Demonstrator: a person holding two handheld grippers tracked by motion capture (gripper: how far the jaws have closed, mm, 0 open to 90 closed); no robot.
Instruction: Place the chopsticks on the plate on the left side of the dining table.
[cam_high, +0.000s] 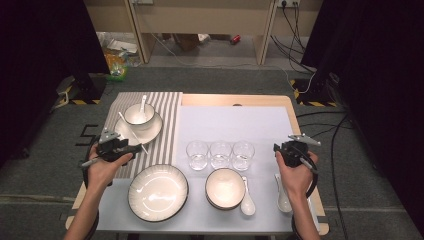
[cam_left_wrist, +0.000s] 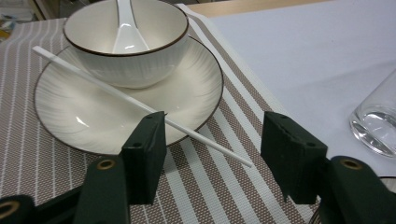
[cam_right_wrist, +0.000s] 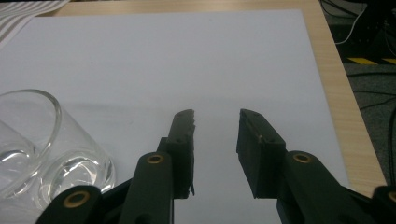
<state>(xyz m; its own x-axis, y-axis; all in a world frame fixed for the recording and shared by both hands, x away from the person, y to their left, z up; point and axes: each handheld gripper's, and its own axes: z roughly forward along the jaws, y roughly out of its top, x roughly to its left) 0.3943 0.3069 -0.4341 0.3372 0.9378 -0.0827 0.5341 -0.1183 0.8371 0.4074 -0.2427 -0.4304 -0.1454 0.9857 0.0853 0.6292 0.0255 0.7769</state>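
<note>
A thin white chopstick (cam_left_wrist: 93, 81) lies slanted across the rim of a cream saucer (cam_left_wrist: 196, 88) and onto the striped placemat (cam_left_wrist: 219, 182). The saucer carries a small bowl (cam_left_wrist: 126, 42) with a white spoon (cam_left_wrist: 127, 32) in it. My left gripper (cam_left_wrist: 215, 121) is open just short of the chopstick's near end, its pads touching nothing. From above, the left gripper (cam_high: 117, 148) hovers over the mat's near left part. My right gripper (cam_right_wrist: 217, 114) is open and empty over the white mat, and in the high view the right gripper (cam_high: 290, 150) sits right of the glasses.
Three clear glasses (cam_high: 220, 154) stand in a row mid-table. In front of them are a large plate (cam_high: 158, 192), a bowl (cam_high: 225, 187) with a spoon (cam_high: 247, 202) beside it, and another spoon (cam_high: 283, 195) near my right hand. The white mat (cam_high: 230, 122) covers the table's right part.
</note>
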